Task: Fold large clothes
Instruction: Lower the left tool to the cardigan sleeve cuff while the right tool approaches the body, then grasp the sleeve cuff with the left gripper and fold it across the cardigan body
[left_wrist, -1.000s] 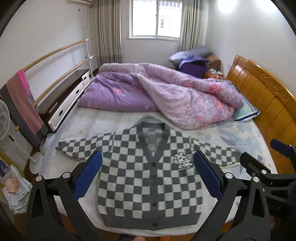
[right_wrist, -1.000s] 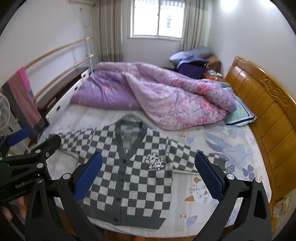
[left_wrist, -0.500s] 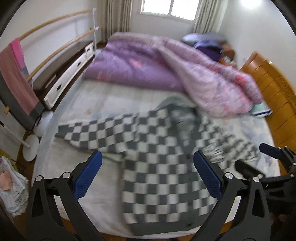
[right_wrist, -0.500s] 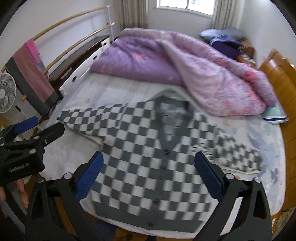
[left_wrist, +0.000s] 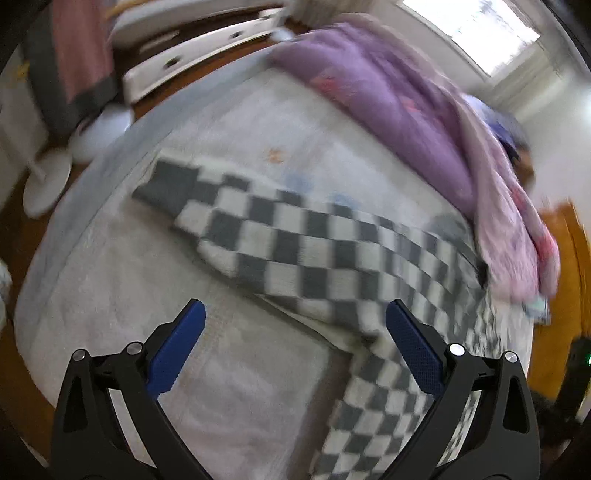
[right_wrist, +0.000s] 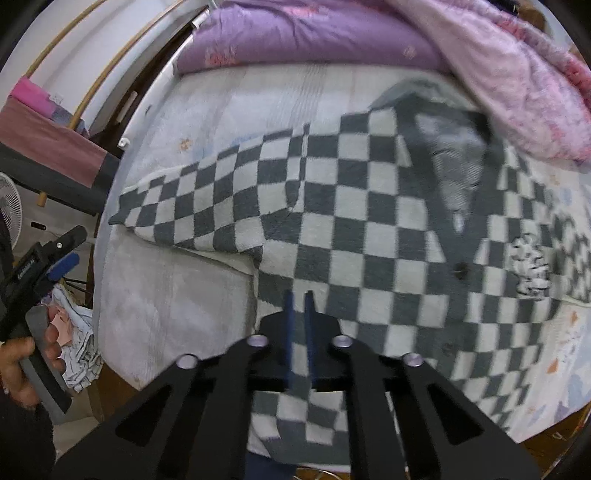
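Note:
A grey-and-white checked cardigan (right_wrist: 369, 229) lies flat and face up on the bed, its sleeves spread out. In the blurred left wrist view its left sleeve (left_wrist: 280, 236) stretches across the sheet. My left gripper (left_wrist: 295, 332) is open and empty, hovering just short of that sleeve. It also shows at the left edge of the right wrist view (right_wrist: 55, 258), held in a hand beside the bed. My right gripper (right_wrist: 299, 299) is shut, its tips low over the cardigan's body near the left armpit; whether fabric is pinched I cannot tell.
A purple quilt (right_wrist: 332, 33) is heaped at the back of the bed, its pink underside (right_wrist: 517, 74) lapping the cardigan's collar. The pale sheet (left_wrist: 221, 387) is bare at front left. A fan (right_wrist: 9, 210) and a towel rail (right_wrist: 55, 147) stand left of the bed.
Both grippers have dropped towards the bed and swung left. My right gripper has gone from wide open to shut. The left view now centres on the left sleeve.

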